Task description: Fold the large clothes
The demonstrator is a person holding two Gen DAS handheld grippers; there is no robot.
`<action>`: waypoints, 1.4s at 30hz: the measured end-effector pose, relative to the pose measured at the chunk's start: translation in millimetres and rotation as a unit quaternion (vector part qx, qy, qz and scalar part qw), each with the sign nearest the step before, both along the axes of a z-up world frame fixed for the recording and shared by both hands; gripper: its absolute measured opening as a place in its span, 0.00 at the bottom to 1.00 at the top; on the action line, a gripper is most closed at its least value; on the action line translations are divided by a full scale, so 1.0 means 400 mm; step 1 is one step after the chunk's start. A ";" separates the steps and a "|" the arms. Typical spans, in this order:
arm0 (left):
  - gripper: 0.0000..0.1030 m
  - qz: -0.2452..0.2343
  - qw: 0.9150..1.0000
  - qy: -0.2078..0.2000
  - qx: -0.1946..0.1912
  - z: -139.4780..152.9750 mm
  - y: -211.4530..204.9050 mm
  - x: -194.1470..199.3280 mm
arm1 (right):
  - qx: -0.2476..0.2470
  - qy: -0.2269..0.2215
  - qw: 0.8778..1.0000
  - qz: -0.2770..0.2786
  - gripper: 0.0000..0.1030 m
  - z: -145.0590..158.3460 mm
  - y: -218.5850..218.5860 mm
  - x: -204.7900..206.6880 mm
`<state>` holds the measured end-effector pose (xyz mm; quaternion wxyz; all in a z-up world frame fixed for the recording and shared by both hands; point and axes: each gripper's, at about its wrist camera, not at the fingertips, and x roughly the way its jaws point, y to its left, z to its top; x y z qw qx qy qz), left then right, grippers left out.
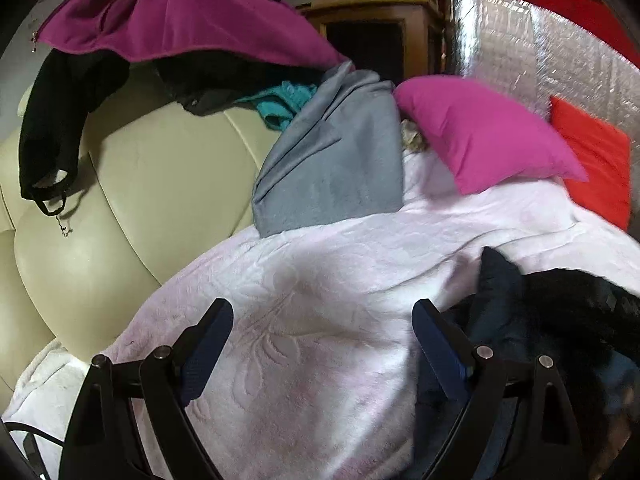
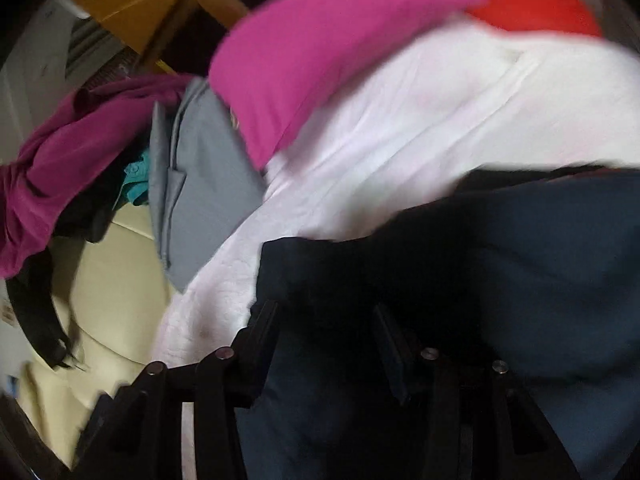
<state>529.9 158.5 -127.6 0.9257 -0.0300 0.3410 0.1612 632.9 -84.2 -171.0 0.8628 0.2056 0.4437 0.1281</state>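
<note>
The dark navy garment (image 2: 520,264) lies on the pale pink blanket (image 1: 320,300) that covers the cream sofa (image 1: 160,184), and the coming move turns on which gripper is nearer to it — by these views, the right one.

In the right wrist view the garment fills the lower right, from about 2 o'clock round to 6 o'clock. Its near left corner sits just ahead of the right gripper (image 2: 324,320), at roughly 12 o'clock from the fingertips. The jaws stand part-way apart over the dark cloth. The picture is blurred and dark there, so I cannot tell whether the pads touch or pinch any fabric. The garment's long axis seems to run from that corner off toward 3 o'clock, across the gripper's line rather than along it.

In the left wrist view the left gripper (image 1: 322,320) has its jaws wide apart with nothing between them — only bare blanket shows in the gap. The same dark garment lies at 3 to 4 o'clock, beyond its right finger (image 1: 436,344).

A grey garment (image 1: 332,168), a pink cushion (image 1: 480,136) and a magenta fleece (image 1: 180,20) sit farther back, toward 12 o'clock, well apart from both grippers.

My judgement is that the right hand takes the near corner, while the left must swing rightward to reach an edge.
</note>
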 end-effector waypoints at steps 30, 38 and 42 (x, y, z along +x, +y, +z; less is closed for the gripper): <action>0.94 -0.187 0.974 -0.118 0.058 0.323 -0.403 -0.607 | -0.149 -0.078 0.977 -0.128 0.70 0.205 -0.414 -0.778; 0.98 -0.199 0.967 -0.138 0.076 0.390 -0.426 -0.767 | -0.187 -0.130 0.961 -0.155 0.77 0.321 -0.359 -1.045; 0.98 -0.203 0.964 -0.156 0.078 0.428 -0.415 -0.844 | -0.207 -0.159 0.952 -0.163 0.81 0.381 -0.316 -1.152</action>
